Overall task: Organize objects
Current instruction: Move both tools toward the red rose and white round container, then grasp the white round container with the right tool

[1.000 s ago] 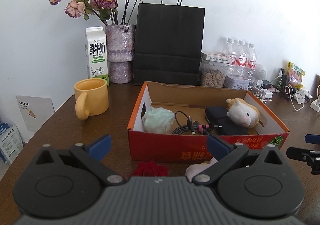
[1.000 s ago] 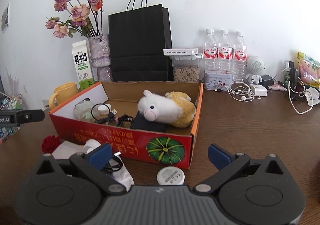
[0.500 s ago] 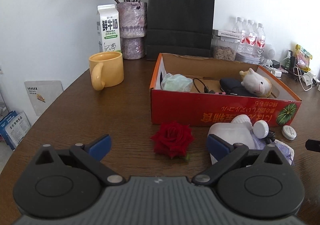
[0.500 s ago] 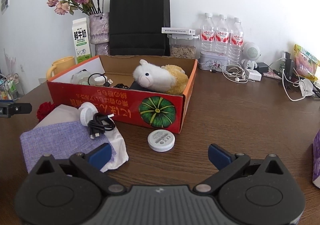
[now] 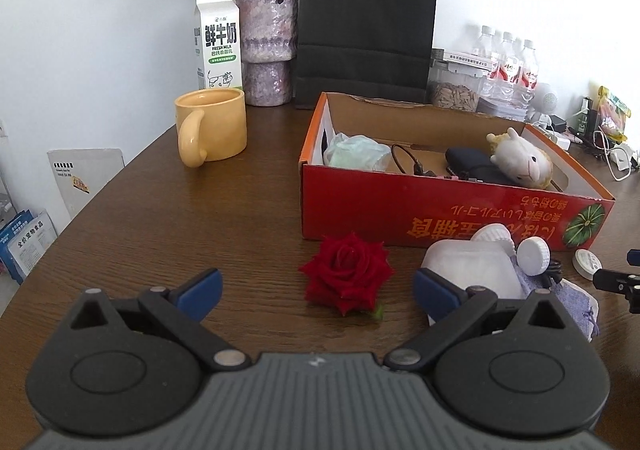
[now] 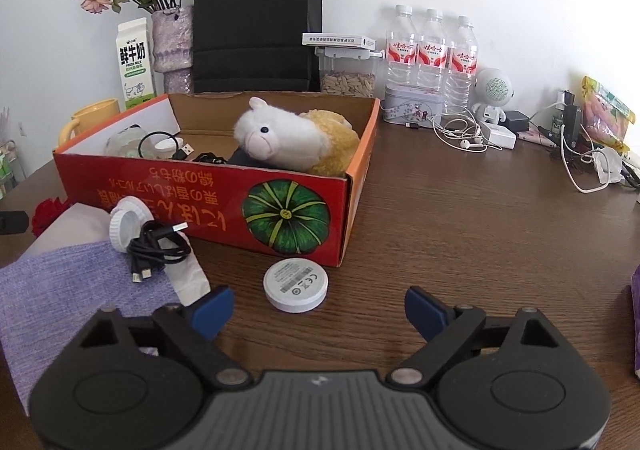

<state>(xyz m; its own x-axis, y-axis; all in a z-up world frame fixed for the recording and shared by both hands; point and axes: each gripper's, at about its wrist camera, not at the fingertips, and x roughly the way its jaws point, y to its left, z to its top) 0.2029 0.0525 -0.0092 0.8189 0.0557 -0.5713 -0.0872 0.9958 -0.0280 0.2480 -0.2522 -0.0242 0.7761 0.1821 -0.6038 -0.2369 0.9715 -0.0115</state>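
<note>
1. On the brown surface (image 5: 248, 202), a red rose (image 5: 347, 277) lies just ahead of the left gripper (image 5: 316, 288), whose fingers are spread wide, empty.
2. Right gripper (image 6: 318, 306) fingers, just narrowing, stand apart near a white disc (image 6: 296, 284), not touching it.
3. Both things lie outside the red box (image 6: 208, 202).

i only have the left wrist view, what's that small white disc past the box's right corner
Observer: A flat round puck with printed markings on top, lying on the table apart from the red box.
Operator: is the right gripper on it
Observer: No. The right gripper is open just short of it; its jaws have just been closing, nothing between them.
Operator: anything else loose by it
Observer: A coiled black cable lies on the purple cloth.
</note>
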